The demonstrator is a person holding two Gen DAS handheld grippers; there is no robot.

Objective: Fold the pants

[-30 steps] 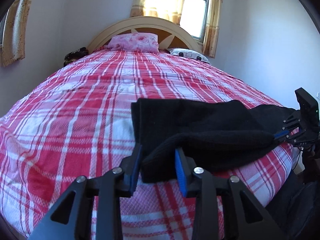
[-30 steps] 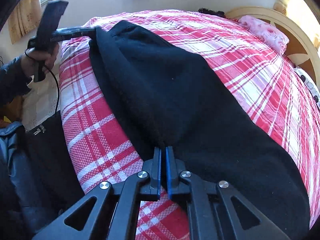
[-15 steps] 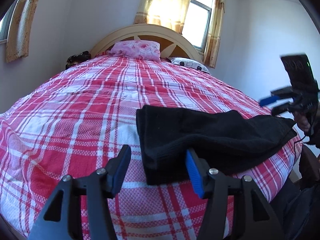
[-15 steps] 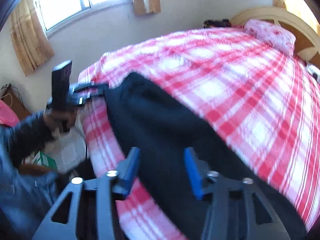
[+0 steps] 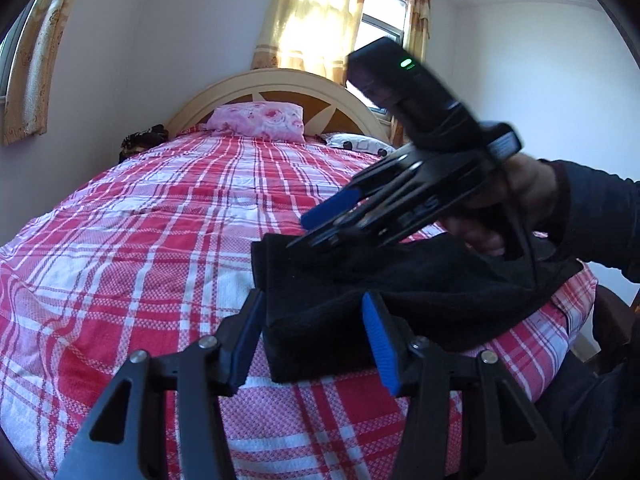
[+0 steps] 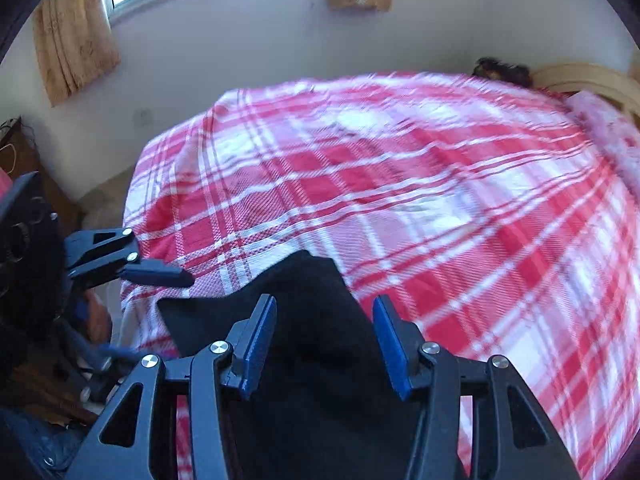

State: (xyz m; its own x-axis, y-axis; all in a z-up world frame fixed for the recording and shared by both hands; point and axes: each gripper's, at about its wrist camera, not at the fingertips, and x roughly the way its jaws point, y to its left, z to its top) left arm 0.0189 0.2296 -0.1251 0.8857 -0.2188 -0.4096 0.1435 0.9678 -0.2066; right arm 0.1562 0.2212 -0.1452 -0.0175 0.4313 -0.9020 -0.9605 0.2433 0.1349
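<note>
Black pants [image 5: 420, 288] lie folded along the near edge of a red and white plaid bed [image 5: 140, 240]. The left gripper [image 5: 311, 300] sits low at the pants' left corner with that corner between its blue pads; its jaws are closing and the pads do not press the cloth. The right gripper [image 5: 298, 234], held in a hand [image 5: 528, 196], hovers open just over the pants near that same end. In the right wrist view, the right gripper [image 6: 325, 302] is open above the pants [image 6: 208, 316] with nothing gripped. The left gripper's fingers [image 6: 160, 274] show at the left.
A pink floral pillow [image 5: 260, 120] and a white pillow [image 5: 360, 144] lie against the arched headboard [image 5: 280, 84]. A dark item [image 5: 142, 140] sits at the bed's far left corner. Curtained windows [image 5: 320, 20] are behind. A dark sleeve [image 5: 592, 220] reaches in from the right.
The right gripper let go of the far end of the pants, opened, and swept across to the left gripper's end. The left gripper's jaws spread wider around the pants' corner.
</note>
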